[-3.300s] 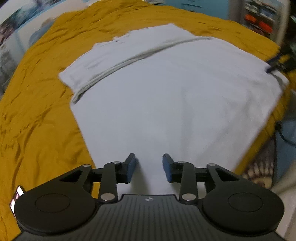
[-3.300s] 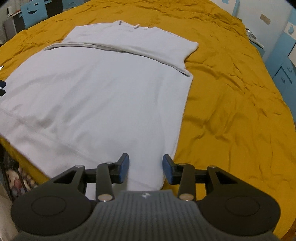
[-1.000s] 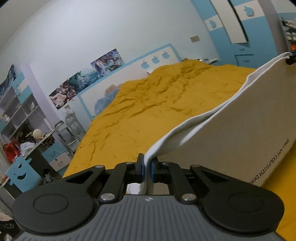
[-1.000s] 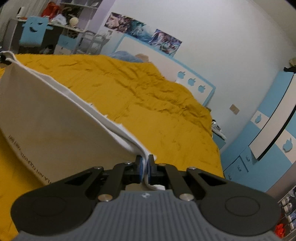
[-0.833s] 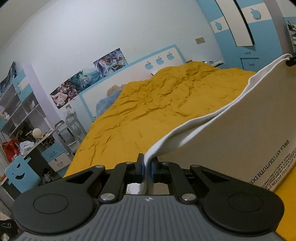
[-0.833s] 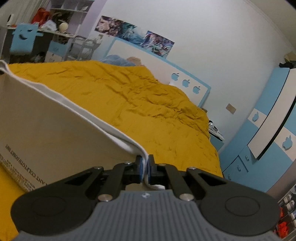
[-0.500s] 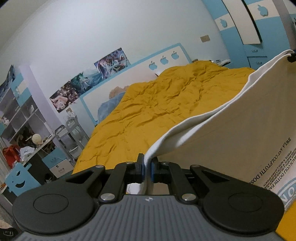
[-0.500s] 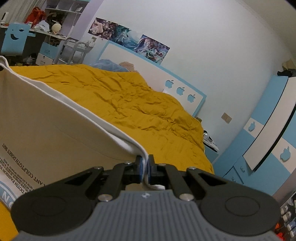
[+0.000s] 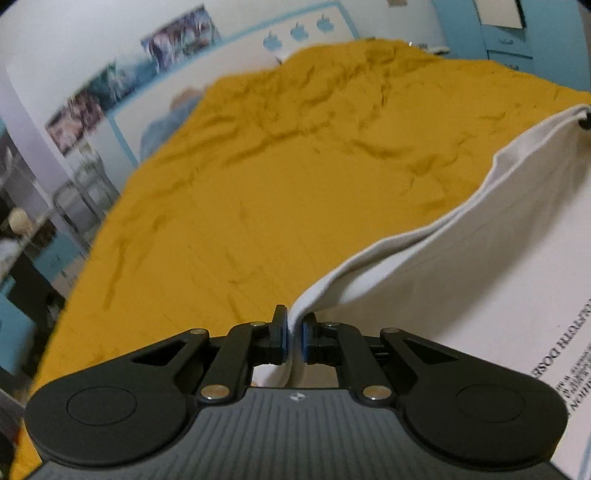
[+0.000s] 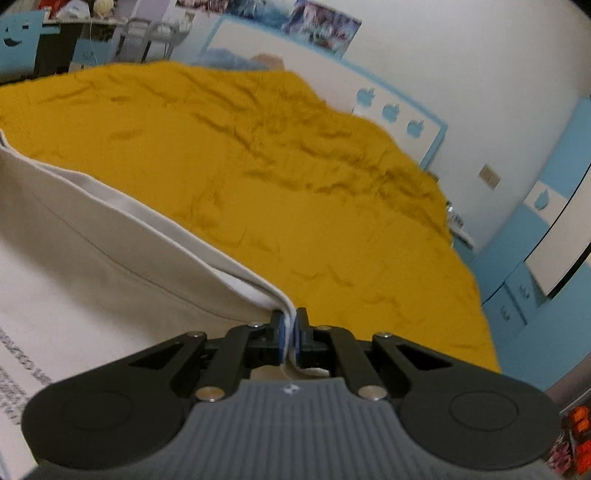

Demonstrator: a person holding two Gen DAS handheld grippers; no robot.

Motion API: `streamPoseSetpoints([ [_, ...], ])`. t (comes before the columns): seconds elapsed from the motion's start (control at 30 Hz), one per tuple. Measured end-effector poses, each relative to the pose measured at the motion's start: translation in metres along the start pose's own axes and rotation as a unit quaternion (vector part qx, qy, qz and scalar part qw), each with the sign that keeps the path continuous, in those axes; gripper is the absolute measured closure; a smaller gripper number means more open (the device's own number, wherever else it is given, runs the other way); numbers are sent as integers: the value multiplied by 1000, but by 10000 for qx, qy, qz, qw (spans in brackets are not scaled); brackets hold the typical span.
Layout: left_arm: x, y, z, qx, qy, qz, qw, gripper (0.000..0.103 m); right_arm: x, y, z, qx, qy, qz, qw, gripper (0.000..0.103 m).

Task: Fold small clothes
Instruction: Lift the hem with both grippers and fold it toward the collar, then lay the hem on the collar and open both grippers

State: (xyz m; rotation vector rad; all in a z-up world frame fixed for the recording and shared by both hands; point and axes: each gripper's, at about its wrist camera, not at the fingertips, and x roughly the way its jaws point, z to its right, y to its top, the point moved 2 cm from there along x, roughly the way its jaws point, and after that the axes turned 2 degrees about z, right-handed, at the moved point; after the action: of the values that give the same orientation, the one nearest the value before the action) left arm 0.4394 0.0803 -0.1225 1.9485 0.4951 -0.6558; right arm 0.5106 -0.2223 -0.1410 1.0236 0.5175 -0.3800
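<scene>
Above bed (image 9: 258, 206): left gripper (image 9: 294, 334) and right gripper (image 10: 290, 338) each pinch shirt (image 9: 480, 258) hem corner, mid-fold. Next: lay hem flat, then release.

Soft indoor light, motion blur, fisheye warping

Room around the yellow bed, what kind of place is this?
Most likely a child's or teenager's bedroom: a bed under a mustard bedspread, a white headboard with blue apple cutouts, and posters on the wall.
</scene>
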Motion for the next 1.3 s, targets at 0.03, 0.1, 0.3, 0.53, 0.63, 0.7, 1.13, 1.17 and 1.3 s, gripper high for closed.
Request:
streamPoseSetpoints([
  [0.03,6,-3,-1,-106,-52,-65,9999,90,13,-3,-4,1,29,-78,10000,103],
  [0.1,15,-6,-4,-290,-95,-178,9994,83,33,-10,-10,-3,43,-210,9998,103],
  [0.3,17,-14,-30,-1042,-147,-159,9943,70,58,-16,-11,287,-218,-243,9991,80],
  [0.53,-7,-19,-63,-1425,197,-55,9896,69,32,-23,8,691,-444,-82,9966,58],
  [0.63,-26,-22,-74,-1565,182,-130,9874,69,18,-26,24,1081,-419,-183,9931,58],
  [0.7,-41,-22,-81,-1620,105,-126,9867,69,3,-31,32,1348,-358,-230,9900,58],
  [1.13,-112,-117,-109,-3467,-1297,-757,9259,68,-108,-132,48,2864,713,-992,9503,59],
  [1.17,-112,-125,-109,-3638,-1378,-799,9178,68,-113,-144,50,3011,743,-1042,9450,59],
  [1.3,-106,-152,-111,-4341,-1674,-860,8810,68,-127,-185,62,3806,1020,-1218,9110,59],
])
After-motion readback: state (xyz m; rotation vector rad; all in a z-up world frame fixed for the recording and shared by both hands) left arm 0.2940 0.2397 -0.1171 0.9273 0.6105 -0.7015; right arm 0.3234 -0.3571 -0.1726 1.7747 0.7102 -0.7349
